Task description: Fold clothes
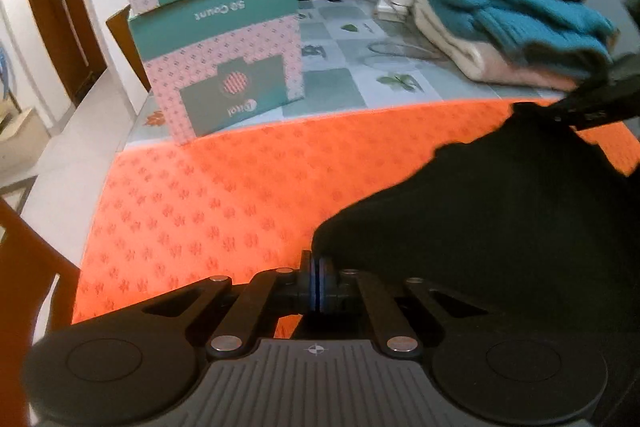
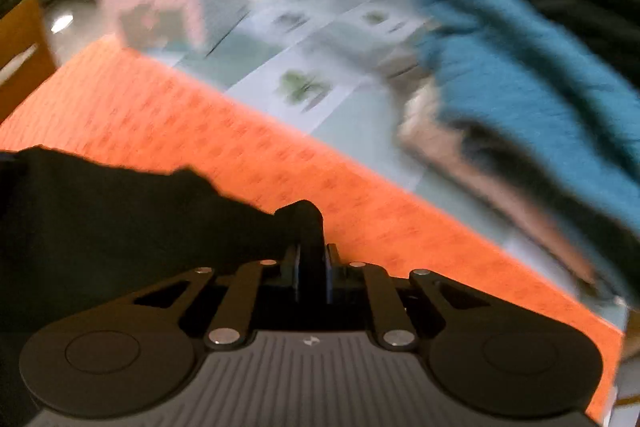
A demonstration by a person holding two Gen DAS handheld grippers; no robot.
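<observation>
- Black cloth, one garment [image 1: 500, 219], lies partly bunched on the orange mat [image 1: 208, 195], towards the right side of it in the left wrist view; it is the piece being folded now.
- The left gripper [image 1: 318, 281] has its fingers pressed together on the near edge of that garment, with the cloth running away to the right from the pinch.
- The right gripper [image 2: 313, 269] is clenched on a bunched fold of the same garment; in the left wrist view its tip shows at the far right corner of the cloth.
- Progress, as I judge it: one pile [image 1: 516, 7] of folded clothes stands on the far right of the table, holding about four pieces: a dark one on top, a blue knit, a cream one and a pinkish one at the bottom.
- Those look finished. The black garment is mid-fold, lifted at two points and not yet flat or squared, so its remaining folds and its move onto the pile are still to do.
- Two patterned boxes [image 1: 216, 27] are stacked on the far left of the table.
- One dark upright object stands behind them; I cannot tell what it is.
- The right wrist view is blurred.
</observation>
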